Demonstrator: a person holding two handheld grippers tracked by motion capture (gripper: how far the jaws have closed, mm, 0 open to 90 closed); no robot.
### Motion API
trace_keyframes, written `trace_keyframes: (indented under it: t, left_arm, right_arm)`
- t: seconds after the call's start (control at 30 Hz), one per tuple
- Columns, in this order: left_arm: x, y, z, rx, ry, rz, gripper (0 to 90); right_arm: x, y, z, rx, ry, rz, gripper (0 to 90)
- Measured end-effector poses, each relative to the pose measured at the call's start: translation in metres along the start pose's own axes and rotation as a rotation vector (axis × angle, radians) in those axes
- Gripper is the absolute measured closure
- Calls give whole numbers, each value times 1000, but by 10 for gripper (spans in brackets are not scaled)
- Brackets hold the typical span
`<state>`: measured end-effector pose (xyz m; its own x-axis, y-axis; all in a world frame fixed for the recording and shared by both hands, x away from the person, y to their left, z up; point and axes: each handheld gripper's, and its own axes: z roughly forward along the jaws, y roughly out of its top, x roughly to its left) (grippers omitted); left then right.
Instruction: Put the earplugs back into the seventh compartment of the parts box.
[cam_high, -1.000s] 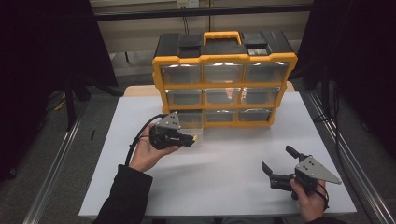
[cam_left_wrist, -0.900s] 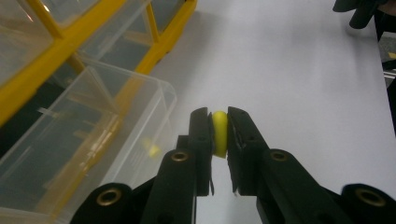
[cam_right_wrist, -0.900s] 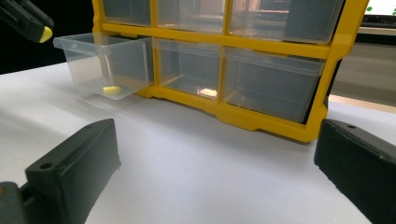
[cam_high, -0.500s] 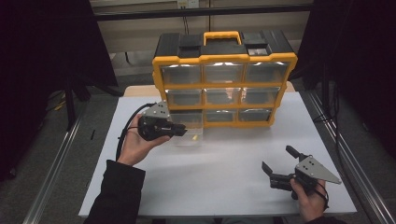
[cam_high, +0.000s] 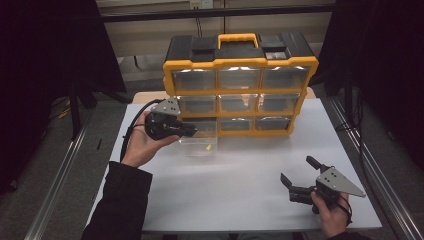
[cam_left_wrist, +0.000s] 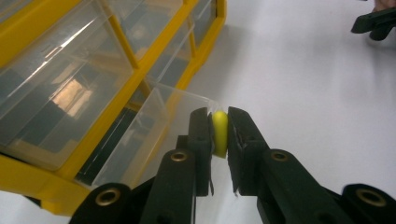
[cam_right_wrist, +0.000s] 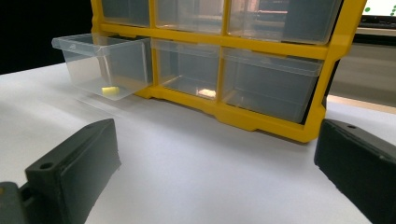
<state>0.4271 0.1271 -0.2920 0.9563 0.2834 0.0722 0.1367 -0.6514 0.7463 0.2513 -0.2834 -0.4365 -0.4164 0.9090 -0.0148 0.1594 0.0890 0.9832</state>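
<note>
Pose of the two hand-held grippers.
The left gripper (cam_high: 192, 131) is held raised in an upturned left hand (cam_high: 142, 145), its jaws pinched nearly together. The right gripper (cam_high: 298, 176) is gripped low by the right hand (cam_high: 330, 207), its jaws spread wide apart.

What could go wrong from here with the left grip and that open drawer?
1. The left gripper pinches a small yellow piece by its edges near the fingertips; it could squirt out and miss the drawer.
2. The piece sits over the drawer's front corner, not its middle; released here, it may fall onto the table.
3. The drawer hangs far out of the cabinet; a push on its rim could tip it or pull it free.
</note>
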Motion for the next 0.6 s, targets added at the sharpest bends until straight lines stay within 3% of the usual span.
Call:
trace_keyframes:
  t: [0.6]
  left_arm:
    - [25, 18, 6, 99, 25, -6, 801]
  right_arm:
    - [0, 0, 0, 0, 1, 1, 0]
